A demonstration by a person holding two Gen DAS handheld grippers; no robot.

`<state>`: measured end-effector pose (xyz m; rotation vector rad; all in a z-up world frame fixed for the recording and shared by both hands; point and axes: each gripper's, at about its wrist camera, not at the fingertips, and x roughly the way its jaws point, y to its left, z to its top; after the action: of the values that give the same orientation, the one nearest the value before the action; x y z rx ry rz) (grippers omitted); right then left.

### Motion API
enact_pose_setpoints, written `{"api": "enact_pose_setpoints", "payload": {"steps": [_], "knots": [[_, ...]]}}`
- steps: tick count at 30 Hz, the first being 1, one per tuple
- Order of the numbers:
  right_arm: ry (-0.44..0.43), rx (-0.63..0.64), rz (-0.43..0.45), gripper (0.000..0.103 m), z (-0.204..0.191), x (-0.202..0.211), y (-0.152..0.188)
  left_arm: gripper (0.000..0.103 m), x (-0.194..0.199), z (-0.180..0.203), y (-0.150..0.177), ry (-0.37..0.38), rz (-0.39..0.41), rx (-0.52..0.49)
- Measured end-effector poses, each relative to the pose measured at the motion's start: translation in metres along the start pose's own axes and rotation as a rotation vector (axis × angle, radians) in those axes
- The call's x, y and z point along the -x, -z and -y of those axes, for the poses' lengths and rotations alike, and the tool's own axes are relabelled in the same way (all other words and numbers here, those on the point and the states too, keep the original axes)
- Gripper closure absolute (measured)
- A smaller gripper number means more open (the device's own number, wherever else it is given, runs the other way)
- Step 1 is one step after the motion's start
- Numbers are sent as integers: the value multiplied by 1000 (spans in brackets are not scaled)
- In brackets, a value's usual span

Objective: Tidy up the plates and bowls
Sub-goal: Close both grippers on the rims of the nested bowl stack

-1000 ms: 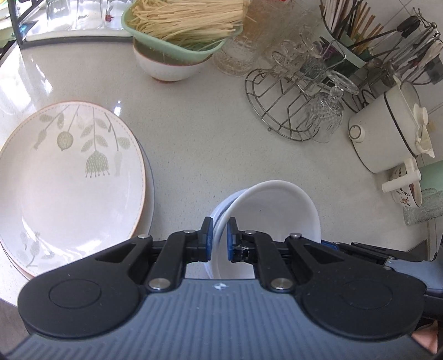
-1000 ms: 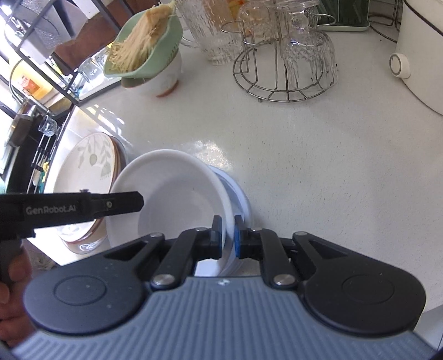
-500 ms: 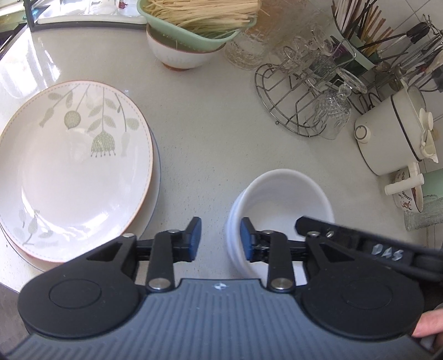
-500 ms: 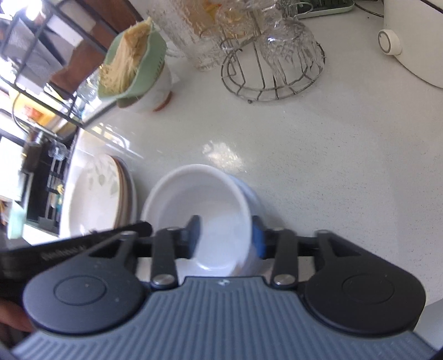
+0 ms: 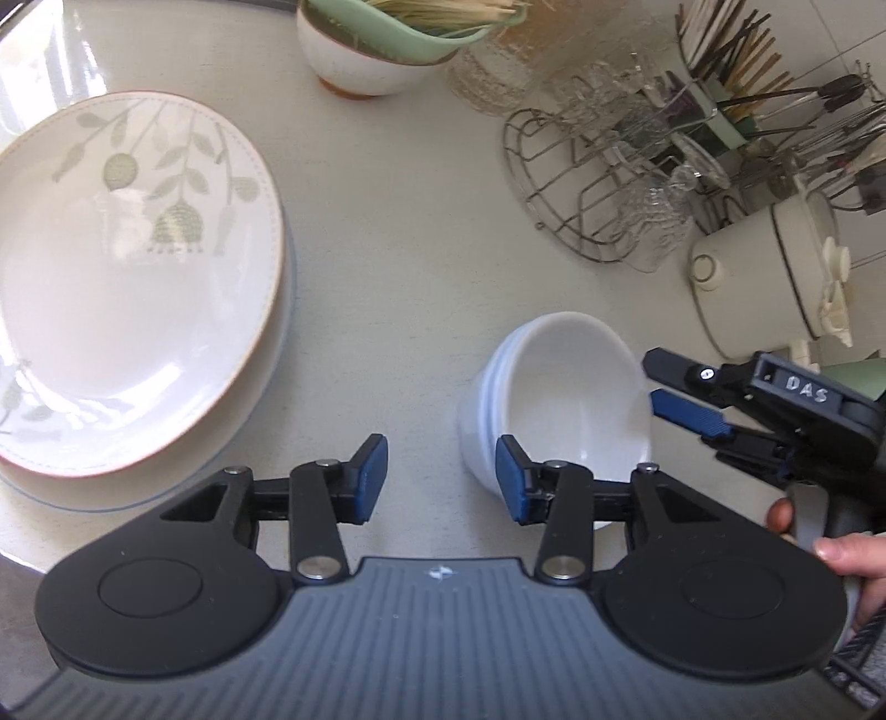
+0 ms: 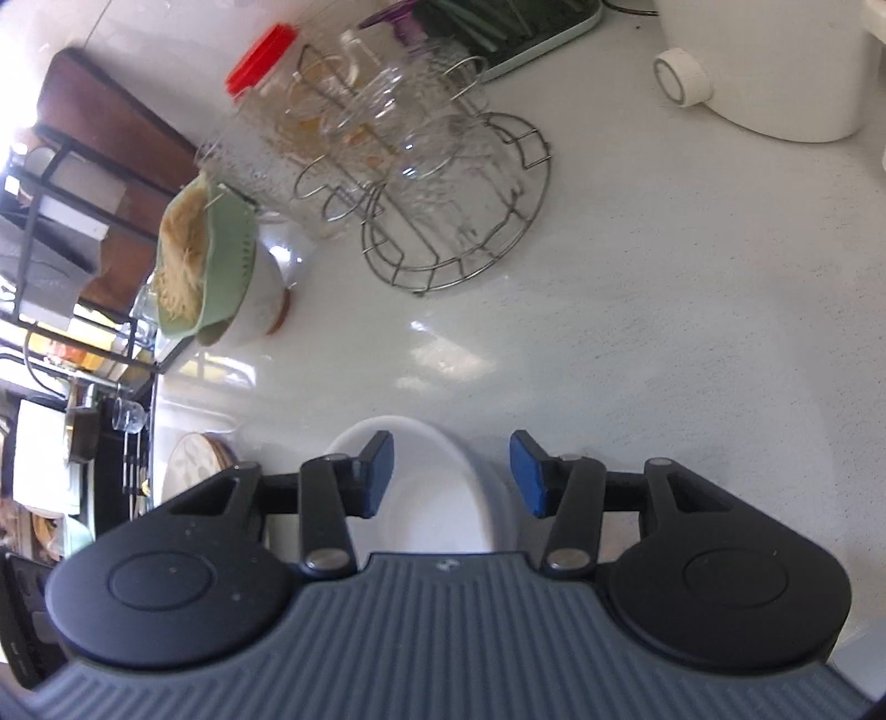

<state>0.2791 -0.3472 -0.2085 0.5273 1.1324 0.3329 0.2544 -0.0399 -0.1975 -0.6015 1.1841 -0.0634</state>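
Observation:
A stack of white bowls [image 5: 559,399] sits on the pale counter, also low in the right wrist view [image 6: 432,515]. My left gripper [image 5: 440,479] hovers at the stack's near left side. Its jaws are opening with only bare counter between them, and its right pad [image 5: 512,487] lies against the bowl's outer wall. My right gripper [image 5: 667,387] stands open just off the stack's right rim. In its own view [image 6: 451,473] the jaws straddle the bowl rim without pressing on it. A floral plate [image 5: 127,288] tops a plate stack at the left.
A green colander of noodles [image 5: 387,33] rests in a white bowl at the back. A wire rack of glasses [image 5: 598,183], a utensil holder [image 5: 736,66] and a white pot [image 5: 775,277] crowd the right. A hand [image 5: 841,548] holds the right gripper. The counter edge runs near the plates.
Both grippers were shut on the top bowl's rim and have let go and opened. The bowl now sits level in the stack. The right gripper has rolled and drawn back to the right.

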Motion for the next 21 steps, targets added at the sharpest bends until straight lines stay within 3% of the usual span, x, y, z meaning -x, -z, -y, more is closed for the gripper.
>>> {"api": "enact_pose_setpoints", "payload": {"steps": [7, 11, 16, 19, 21], "knots": [[-13, -19, -49, 55, 16, -22, 9, 54, -13, 5, -4, 74, -3, 19], [-59, -59, -73, 68, 23, -31, 15, 54, -28, 13, -5, 85, -22, -21], [-37, -84, -98, 75, 28, -37, 27, 56, -48, 9, -2, 102, -57, 12], [-40, -62, -93, 75, 27, -35, 33, 62, -53, 7, 2, 122, -49, 30], [-30, -31, -78, 77, 23, -34, 39, 72, -56, 5, 5, 110, -45, 36]]}}
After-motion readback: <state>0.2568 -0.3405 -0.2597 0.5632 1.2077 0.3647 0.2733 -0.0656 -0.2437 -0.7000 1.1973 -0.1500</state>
